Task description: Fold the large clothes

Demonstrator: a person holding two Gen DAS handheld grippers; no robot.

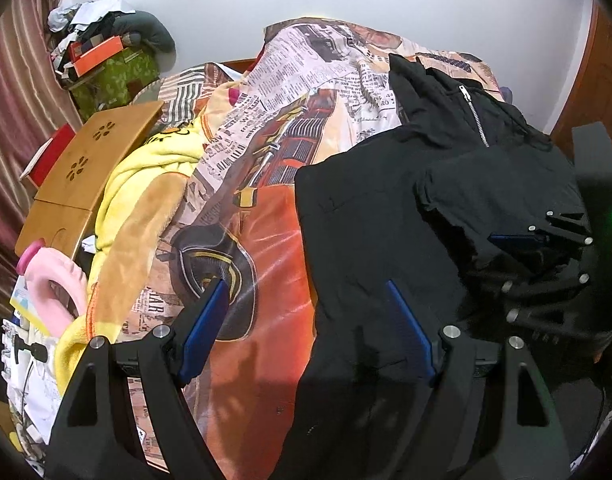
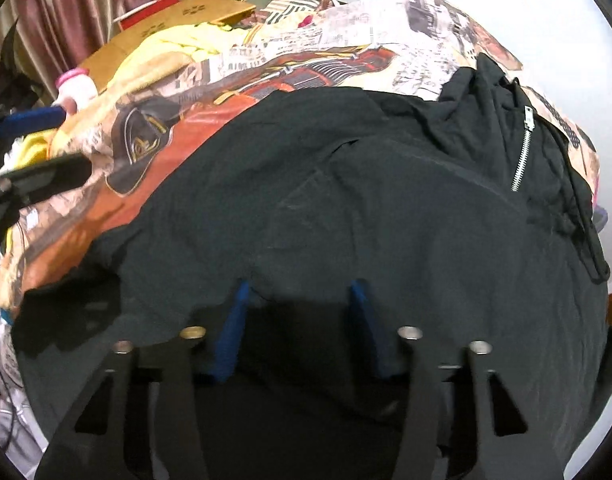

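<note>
The black zip-neck garment (image 1: 386,208) lies spread on the bed's printed bedspread (image 1: 266,216), its long axis running from the near hem up to the zipper (image 1: 475,116). Left of the garment, the left hand-held gripper (image 1: 306,312) hovers with jaws spread wide, straddling the garment's left edge: one pad over bedspread, the other over black cloth. Right of that edge, the right hand-held gripper (image 2: 302,312) sits down on the near hem, jaws partly drawn in; whether cloth is pinched cannot be told. The right one looks nearer to a grasp. Open bedspread left of the garment gives folding room.
</note>
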